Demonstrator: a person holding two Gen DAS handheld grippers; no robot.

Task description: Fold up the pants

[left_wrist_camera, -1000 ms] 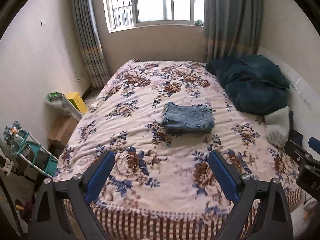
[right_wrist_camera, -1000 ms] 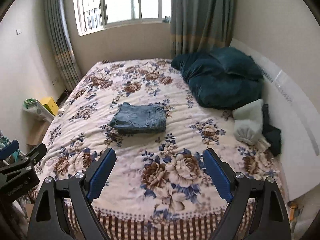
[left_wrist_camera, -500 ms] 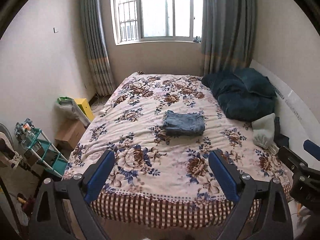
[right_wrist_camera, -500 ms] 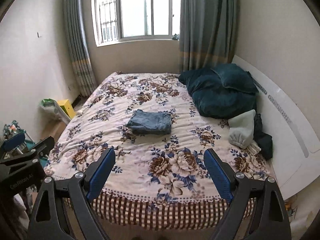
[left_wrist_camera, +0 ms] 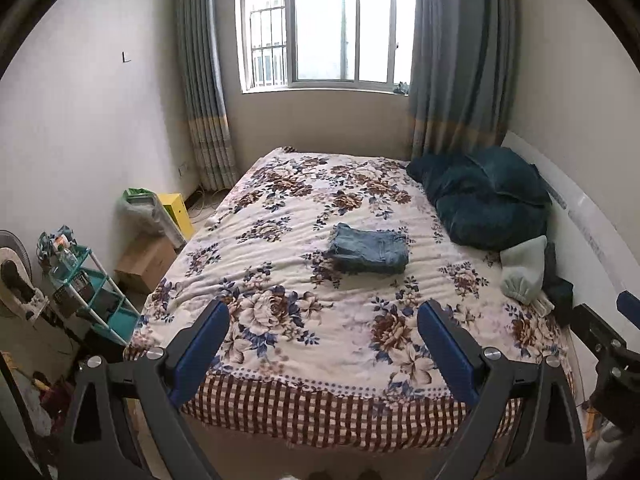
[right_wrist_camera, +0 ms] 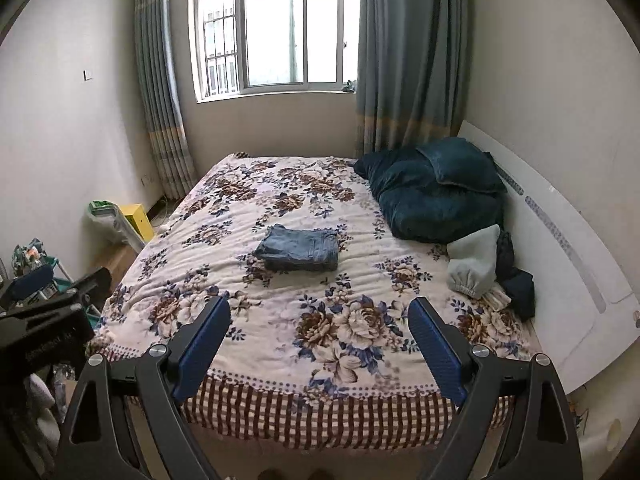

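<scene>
Left claw (left_wrist_camera: 322, 334): jaws spread wide, blue pads (left_wrist_camera: 202, 350) bare, nothing held. Right claw (right_wrist_camera: 319, 330): the same — wide apart, gripping nothing. Both hang off the near end of the bed (left_wrist_camera: 280, 404), well apart from the work piece.

The folded pants (left_wrist_camera: 368, 249) lie on the floral bedspread (left_wrist_camera: 280, 264) near the middle of the bed, somewhat toward the far half. They form a compact blue denim rectangle in stacked layers. The long axis runs left to right across the bed; in my right view the pants (right_wrist_camera: 299, 249) show a thick rounded fold along the left end and layered edges along the near side. Which end holds the waistband I cannot tell.

Containers, all on the floor left of the bed:
- A teal shelf rack (left_wrist_camera: 94, 300) with bottles and small items on its top tier; lower contents too dim to name.
- A cardboard box (left_wrist_camera: 144, 258), closed side toward me, contents hidden.
- A clear plastic bag (left_wrist_camera: 138, 210) topped by something green, leaning beside a yellow box (left_wrist_camera: 174, 210).

On the right side of the bed, a dark teal duvet and pillow (left_wrist_camera: 488, 196) are heaped against the white headboard (right_wrist_camera: 560, 248). A pale grey garment (left_wrist_camera: 524, 266) lies just near of that heap, touching a dark garment (right_wrist_camera: 516, 276) — both clear of the pants. A window (left_wrist_camera: 324, 32) with grey curtains stands in the far wall.
</scene>
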